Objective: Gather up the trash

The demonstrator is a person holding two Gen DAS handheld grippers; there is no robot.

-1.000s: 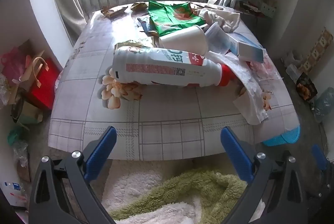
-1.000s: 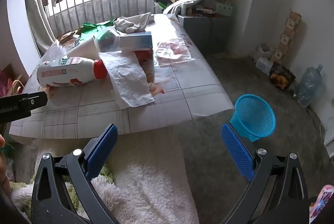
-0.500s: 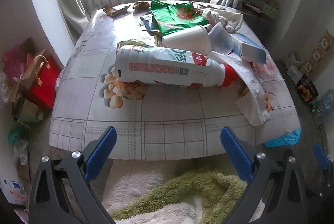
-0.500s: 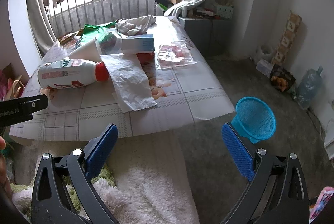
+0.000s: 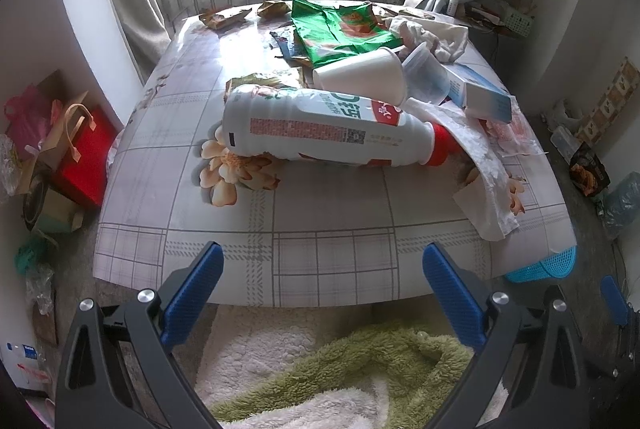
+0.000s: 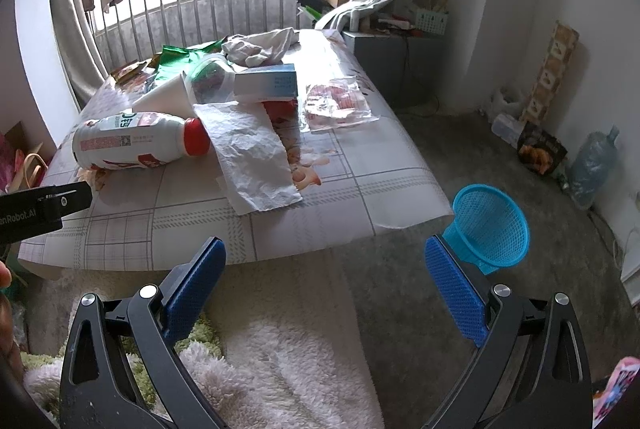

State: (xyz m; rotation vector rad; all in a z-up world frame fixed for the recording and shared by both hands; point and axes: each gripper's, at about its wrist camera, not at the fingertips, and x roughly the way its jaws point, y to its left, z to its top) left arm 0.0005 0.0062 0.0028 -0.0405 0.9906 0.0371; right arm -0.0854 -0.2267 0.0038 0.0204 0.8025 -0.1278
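1. The left gripper (image 5: pixel 322 271) hangs at the bottom of its frame with its blue pads spread wide and nothing between them; the right gripper (image 6: pixel 326 265) is the same, jaws apart and empty, low in its own view.

2. The trash sits heaped on the table (image 5: pixel 320 229): a white bottle (image 5: pixel 320 129) with a red cap lies on its side at centre frame; a paper cup (image 5: pixel 360 77) and a clear tub (image 5: pixel 426 77) lie just behind it; a crumpled paper sheet (image 6: pixel 252 153) drapes from the cap toward the table's near edge; a green bag (image 5: pixel 340 29) lies further back in the upper middle.

3. The blue basket (image 6: pixel 490 229) stands on the floor at the right of the right-hand view, beside the table corner (it looks like the bin for all this, though that is my guess).

4. What could go wrong: the bottle is round and lying down, so a pinch off its middle may roll it into the cup; the paper partly overlaps the cap, so lifting the bottle could drag the sheet off the edge; the basket is light and narrow at the base, so a heavy drop might tip it.

5. Against the frames a second ago, the table fills slightly more of the left view and the bottle sits nearer; both grippers are as wide as before; nothing on the table has shifted.
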